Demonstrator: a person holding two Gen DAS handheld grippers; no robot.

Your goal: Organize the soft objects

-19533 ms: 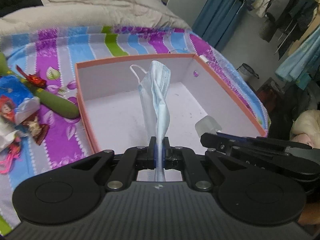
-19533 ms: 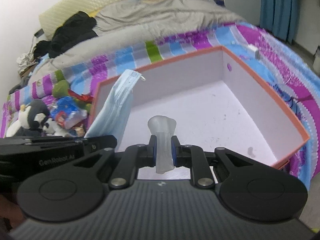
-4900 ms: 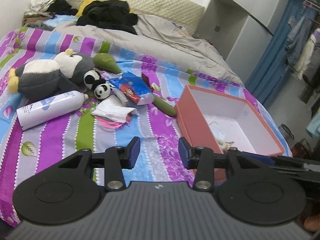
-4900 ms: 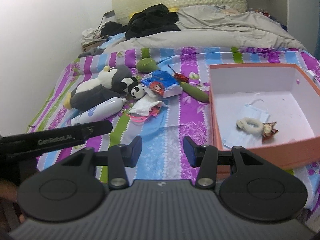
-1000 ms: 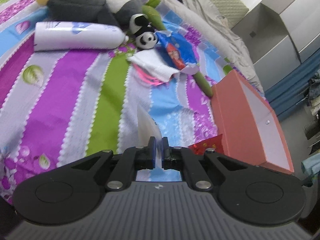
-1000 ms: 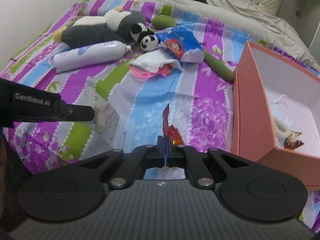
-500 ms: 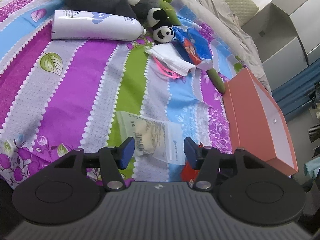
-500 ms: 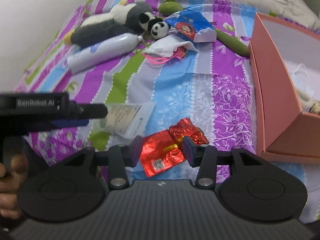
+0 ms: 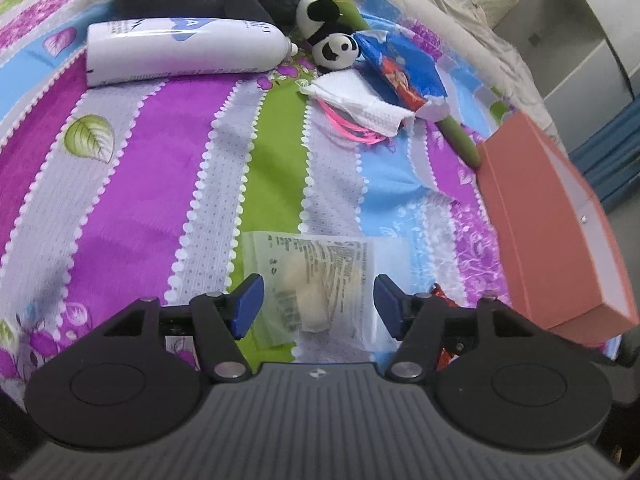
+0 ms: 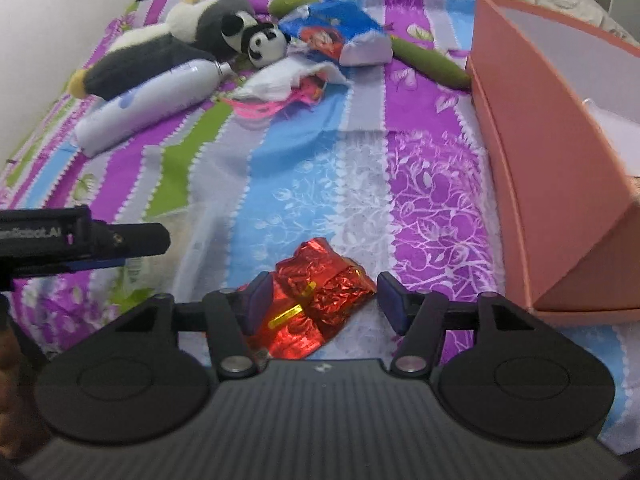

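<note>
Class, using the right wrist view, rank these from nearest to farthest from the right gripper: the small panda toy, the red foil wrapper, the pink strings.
1. Red foil wrapper: between the opening right gripper jaws, unpinched.
2. Pink strings: mid-bed, left of centre.
3. Small panda toy: far end, beside the larger plush.

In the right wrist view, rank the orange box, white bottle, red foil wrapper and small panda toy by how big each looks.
1. orange box, cut off by the frame edge
2. white bottle
3. red foil wrapper, inflated by nearness to the camera, so its place is unsure
4. small panda toy

black hand-held gripper, blue pads (silver screws)
</note>
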